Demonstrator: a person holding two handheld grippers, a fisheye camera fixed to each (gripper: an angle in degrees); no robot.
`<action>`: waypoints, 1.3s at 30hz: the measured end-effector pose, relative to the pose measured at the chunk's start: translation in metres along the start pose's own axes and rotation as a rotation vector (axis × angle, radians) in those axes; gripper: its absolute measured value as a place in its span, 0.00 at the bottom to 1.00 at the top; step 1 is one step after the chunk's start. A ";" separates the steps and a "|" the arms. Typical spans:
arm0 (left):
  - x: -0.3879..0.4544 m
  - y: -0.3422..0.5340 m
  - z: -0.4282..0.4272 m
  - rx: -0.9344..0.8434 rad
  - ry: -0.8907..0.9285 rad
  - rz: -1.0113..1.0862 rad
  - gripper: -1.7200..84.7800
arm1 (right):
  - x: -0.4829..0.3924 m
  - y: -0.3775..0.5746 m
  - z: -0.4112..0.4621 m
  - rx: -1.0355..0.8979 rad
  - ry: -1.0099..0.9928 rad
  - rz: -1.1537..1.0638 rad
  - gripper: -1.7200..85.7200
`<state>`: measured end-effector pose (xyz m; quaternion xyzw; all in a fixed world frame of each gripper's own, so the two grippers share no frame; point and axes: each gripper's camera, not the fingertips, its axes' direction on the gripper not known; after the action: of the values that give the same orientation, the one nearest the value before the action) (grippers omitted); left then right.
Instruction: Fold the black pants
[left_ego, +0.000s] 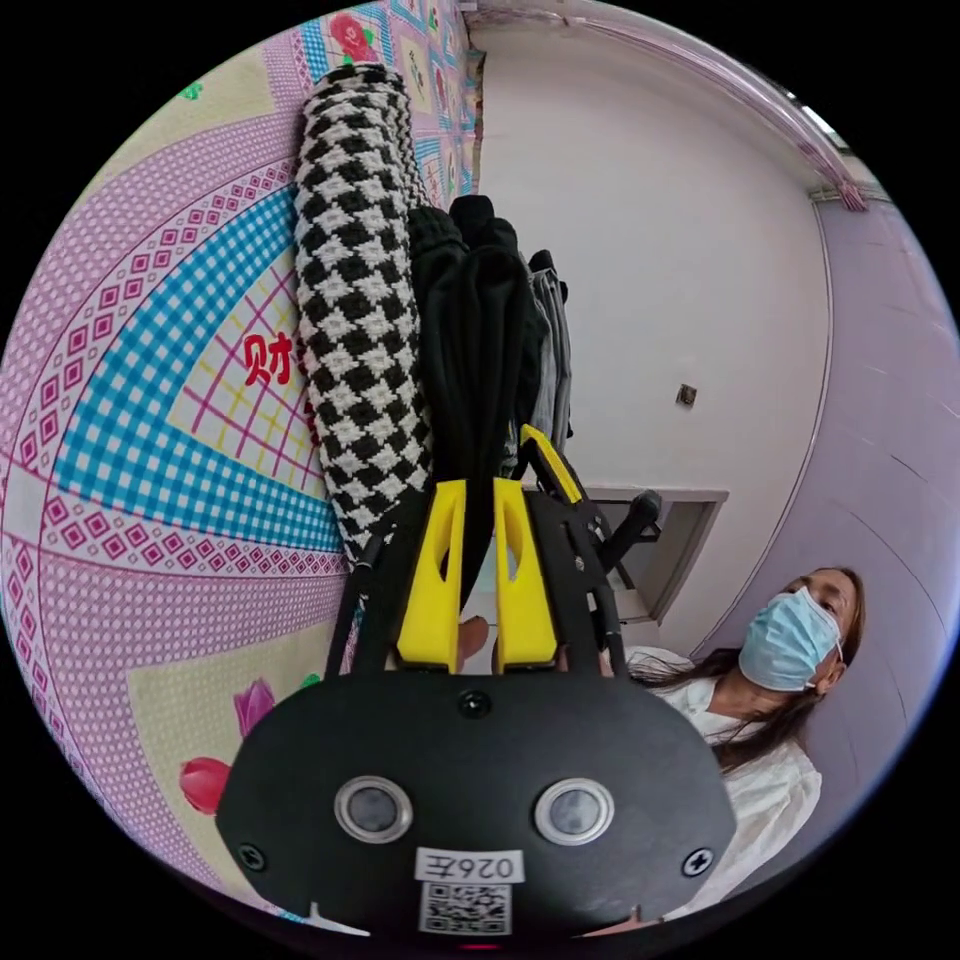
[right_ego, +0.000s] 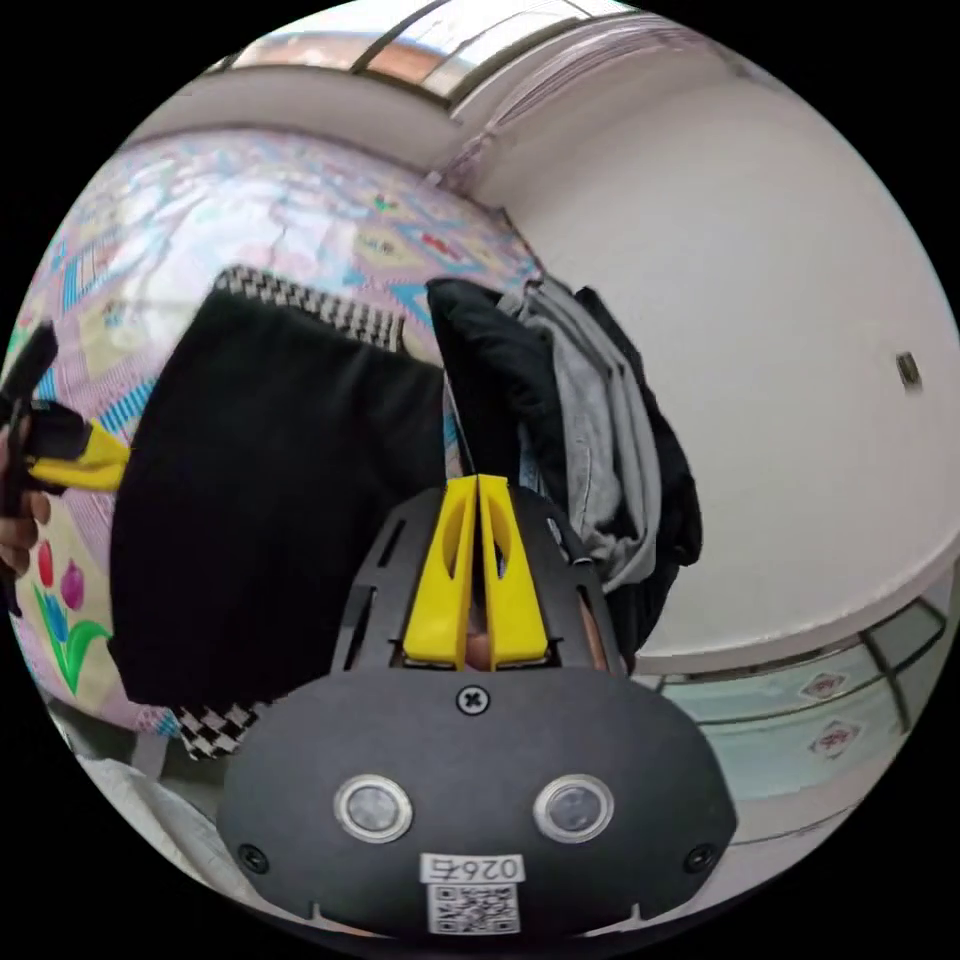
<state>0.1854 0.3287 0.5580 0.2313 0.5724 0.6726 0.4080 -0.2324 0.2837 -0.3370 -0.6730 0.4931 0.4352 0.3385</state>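
In my left gripper view, the left hand-held gripper (left_ego: 478, 500) has its 2 yellow jaws slightly apart with a fold of the black pants (left_ego: 470, 340) running up between them toward 12 o'clock. The cloth fills the gap, but I cannot tell for sure that both jaws press on it. Just at 10 o'clock of the pants lies a black-and-white checked garment (left_ego: 360, 300), touching them, on a patterned bedspread (left_ego: 150, 400) in pink, blue and yellow. At 1 o'clock, behind the pants, some grey clothing (left_ego: 552, 350) stands against a white wall (left_ego: 680, 250). At 4 o'clock a person (left_ego: 770, 700) in a white top is in the picture.

In my right gripper view, the right hand-held gripper (right_ego: 478, 490) has its jaws pressed together, nothing visible between the tips. The black pants (right_ego: 270, 480) lie spread flat at 9 o'clock of the jaws, over the checked garment (right_ego: 310, 305) — its edge peeks out at top and bottom. The other hand-held gripper (right_ego: 70, 455) sits at the pants' far edge, at 9 o'clock. A pile of black and grey clothes (right_ego: 590, 430) rises at 1 o'clock.
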 end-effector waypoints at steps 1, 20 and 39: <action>0.004 0.004 -0.005 0.006 0.013 0.016 0.02 | 0.007 0.001 -0.008 0.069 -0.033 0.042 0.01; 0.122 0.137 -0.137 0.299 -0.746 0.194 0.01 | 0.051 0.070 0.041 0.479 -0.422 0.362 0.01; 0.148 0.459 -0.346 0.862 -1.083 -0.092 0.01 | -0.229 0.088 -0.117 0.428 -1.111 -0.341 0.01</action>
<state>-0.2969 0.2426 0.8932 0.6513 0.5135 0.1572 0.5361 -0.3186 0.2395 -0.0826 -0.3322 0.2047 0.5518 0.7371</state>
